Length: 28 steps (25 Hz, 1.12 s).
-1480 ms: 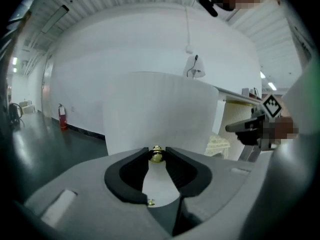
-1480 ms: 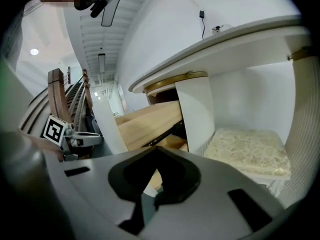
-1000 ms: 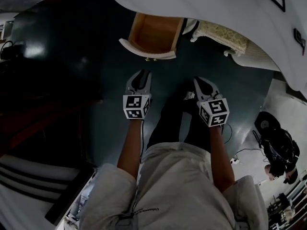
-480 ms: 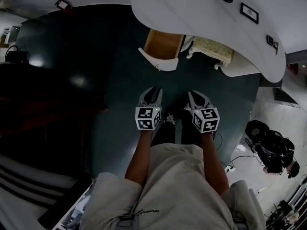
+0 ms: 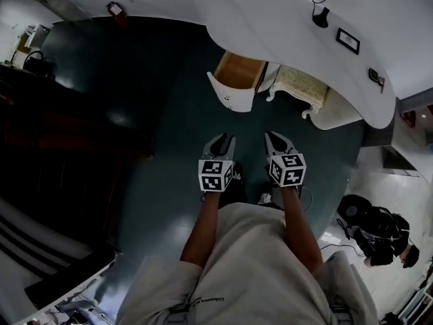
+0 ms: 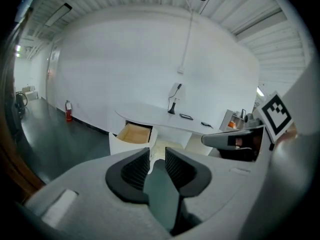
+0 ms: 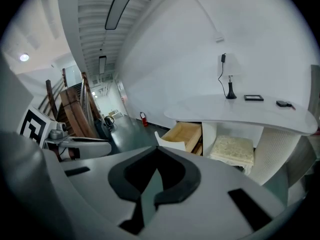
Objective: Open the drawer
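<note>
The drawer (image 5: 238,81) stands pulled out from under the left end of the white desk (image 5: 291,36), up ahead of us and well apart from both grippers. Its curved front panel is white, and its inside is pale wood; in the right gripper view we make out only the drawer's (image 7: 185,133) wood bottom and sides. In the left gripper view it (image 6: 132,133) shows just above the jaws, front panel toward us.

Just beside the drawer's right side, tucked under the desk, is a cushioned seat (image 5: 298,87) with a cream patterned top. On the desk top stand a small black lamp (image 5: 320,15) with a cord and a dark frame (image 5: 347,40).

Dark teal floor (image 5: 169,114) runs between us and the drawer front and spreads wide to its left, as far as a red fire extinguisher (image 5: 116,9) by the wall.

Our left gripper (image 5: 222,139) hangs released, jaws apart with only floor showing between them. Our right gripper (image 5: 274,136) is clenched, tips together on nothing.
</note>
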### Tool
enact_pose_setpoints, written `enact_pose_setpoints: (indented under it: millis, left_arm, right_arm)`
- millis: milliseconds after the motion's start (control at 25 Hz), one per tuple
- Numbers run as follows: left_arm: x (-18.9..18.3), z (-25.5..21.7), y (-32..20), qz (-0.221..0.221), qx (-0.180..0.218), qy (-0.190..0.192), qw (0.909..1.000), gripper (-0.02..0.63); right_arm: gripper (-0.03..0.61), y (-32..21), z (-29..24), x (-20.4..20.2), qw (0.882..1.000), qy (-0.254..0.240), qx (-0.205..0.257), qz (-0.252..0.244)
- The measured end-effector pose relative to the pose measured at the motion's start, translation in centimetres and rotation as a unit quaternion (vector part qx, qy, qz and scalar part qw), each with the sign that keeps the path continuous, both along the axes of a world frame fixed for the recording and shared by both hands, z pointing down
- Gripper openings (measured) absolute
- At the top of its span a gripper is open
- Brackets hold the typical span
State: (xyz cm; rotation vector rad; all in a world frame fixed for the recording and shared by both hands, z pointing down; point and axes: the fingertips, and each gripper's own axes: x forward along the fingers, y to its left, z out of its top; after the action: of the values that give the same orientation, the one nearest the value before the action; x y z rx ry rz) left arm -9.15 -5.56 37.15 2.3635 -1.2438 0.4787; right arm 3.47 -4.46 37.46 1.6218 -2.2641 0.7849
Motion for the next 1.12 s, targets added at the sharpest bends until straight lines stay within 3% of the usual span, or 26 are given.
enact_pose_setpoints:
  millis: [440,800,1120]
  left_arm:
    - [3.0,-2.0,6.1,-0.04,0.032,-0.005,0.9987,0.043]
    - [6.5,-3.2,9.1,-0.035,0.047,-0.003,0.9982,0.011]
    - [6.7,-2.2,10.7,-0.053,0.021,-0.007,0.9983,0.011]
  right_arm:
    - [0.015,5.9,-1.1,1.6,0.998,0.011,0.032,-0.055]
    - [0.015,8.5,-0.5,3.5,0.996,-0.002,0.035,-0.088]
    - [0.015,7.9,-0.4,4.5,0.994,-0.033,0.031,-0.096]
